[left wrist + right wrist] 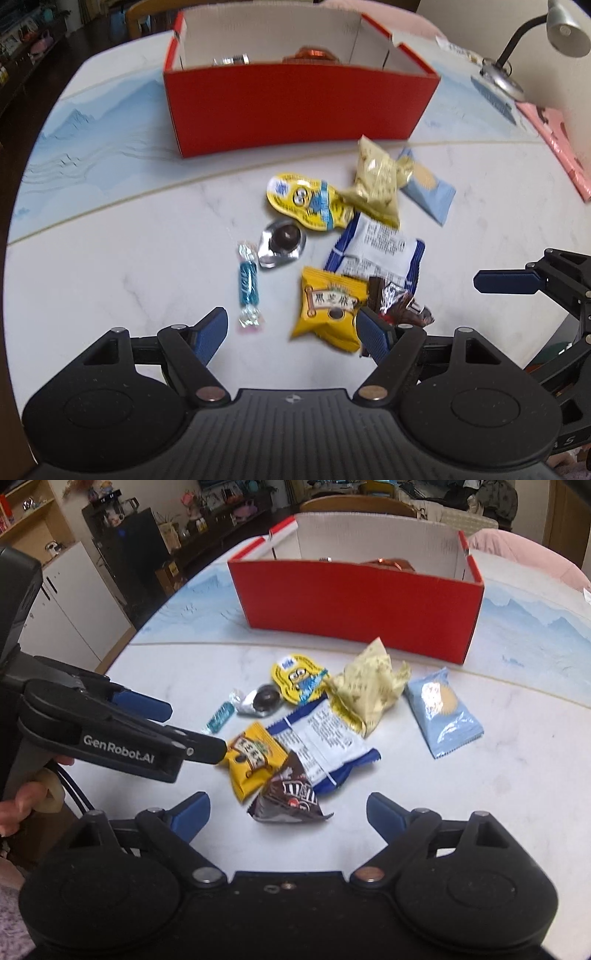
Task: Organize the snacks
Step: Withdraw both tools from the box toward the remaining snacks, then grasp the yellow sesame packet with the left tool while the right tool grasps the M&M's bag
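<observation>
Red box (pixel 295 107) stands behind scattered snacks (pixel 354 236).

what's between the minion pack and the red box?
Nothing: bare table between the minion pack and the red box. Both wrist views show it; the cream bag sits off to the right of that stretch.

On the tabletop (pixel 480 794) a box (pixel 354 602) stands at the far side, open at the top, with a couple of items inside. Before it lies a cluster of snacks. A crumpled packet (pixel 365 686) is nearest the box, a biscuit pouch (pixel 447 716) to its right, a cartoon pack (pixel 295 679) to its left. Nearer, a chocolate bag (pixel 291 797) overlaps a flat wrapper (pixel 325 738), with a sesame packet (pixel 251 760) just beside it on the left. A twisted candy (pixel 220 720) lies leftmost.
</observation>
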A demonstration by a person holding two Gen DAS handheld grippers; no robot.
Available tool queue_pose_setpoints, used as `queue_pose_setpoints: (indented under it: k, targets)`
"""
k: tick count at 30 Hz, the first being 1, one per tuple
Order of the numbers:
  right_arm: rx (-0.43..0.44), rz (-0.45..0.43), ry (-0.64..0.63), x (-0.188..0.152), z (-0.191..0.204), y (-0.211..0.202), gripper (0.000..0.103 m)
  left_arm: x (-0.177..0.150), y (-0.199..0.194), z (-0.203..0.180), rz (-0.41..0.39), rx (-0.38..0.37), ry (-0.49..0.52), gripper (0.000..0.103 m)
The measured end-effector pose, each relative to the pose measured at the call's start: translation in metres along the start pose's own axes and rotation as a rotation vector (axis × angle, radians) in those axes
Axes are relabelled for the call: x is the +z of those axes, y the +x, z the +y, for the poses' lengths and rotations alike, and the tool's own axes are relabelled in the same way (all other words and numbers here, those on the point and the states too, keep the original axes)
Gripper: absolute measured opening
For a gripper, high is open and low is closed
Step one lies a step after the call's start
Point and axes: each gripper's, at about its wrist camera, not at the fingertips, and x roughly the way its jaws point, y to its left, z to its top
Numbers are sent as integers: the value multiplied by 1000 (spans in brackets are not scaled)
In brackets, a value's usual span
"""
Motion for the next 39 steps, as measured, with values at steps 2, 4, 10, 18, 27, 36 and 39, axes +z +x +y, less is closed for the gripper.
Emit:
queue_pose_setpoints:
  k: [2, 4, 10, 18, 27, 36, 39]
  targets:
    - [1, 6, -3, -1, -1, 4, 87, -1, 6, -2, 12, -3, -1, 76]
    - [-3, 9, -9, -1, 0, 9, 85, 0, 11, -5, 27, -12, 6, 76]
    - [15, 40, -51, -1, 1, 27, 73, 1, 25, -10, 65, -19, 34, 76]
    - [13, 53, -116, 0, 5, 36, 56, 7, 35, -18, 82, -30, 80, 75]
    - [30, 61, -128, -1, 2, 39, 40, 10, 41, -22, 102, -33, 96, 56]
    - [51, 52, -93, -6, -3, 36, 31, 6, 36, -18, 85, -29, 72, 44]
    - [58, 47, -55, -8, -7, 33, 29, 3, 32, -14, 82, -36, 53, 43]
